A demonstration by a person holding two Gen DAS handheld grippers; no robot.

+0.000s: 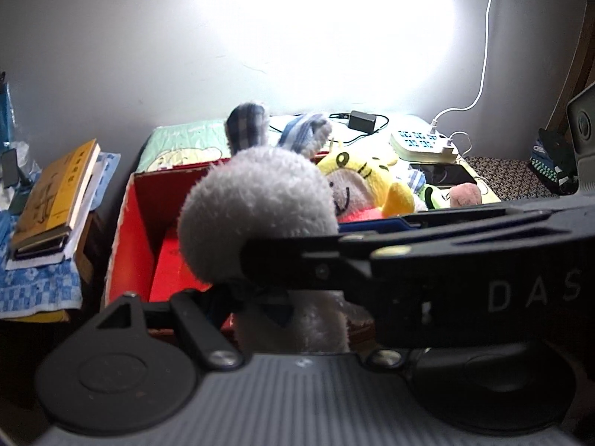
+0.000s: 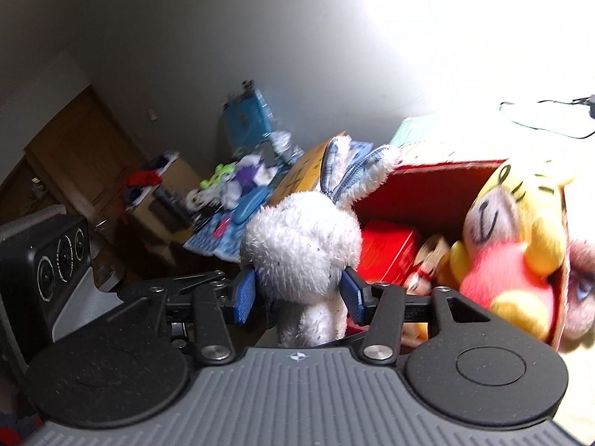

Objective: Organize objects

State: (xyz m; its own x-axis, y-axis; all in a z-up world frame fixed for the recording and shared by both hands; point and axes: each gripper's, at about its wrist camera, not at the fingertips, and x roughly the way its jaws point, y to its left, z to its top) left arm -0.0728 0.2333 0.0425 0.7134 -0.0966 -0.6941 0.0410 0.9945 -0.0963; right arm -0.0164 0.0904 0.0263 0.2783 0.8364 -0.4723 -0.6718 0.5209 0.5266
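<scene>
Right gripper [image 1: 465, 260] hides left gripper's jaws.

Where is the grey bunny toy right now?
The grey bunny toy is clamped in the right gripper, centre of both views, beside the red box.

Grey plush rabbit [image 2: 303, 249] sits upright, checked ears up, pinched at the neck over the red box [image 2: 438, 186]; yellow-hooded toy [image 2: 517, 230] leans inside the box.

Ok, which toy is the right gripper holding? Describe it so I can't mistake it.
Look at the red box. In front of it, the right gripper clamps a fluffy grey-white rabbit. Unlike the yellow-hooded doll beside it, it has two upright blue checked ears.
</scene>
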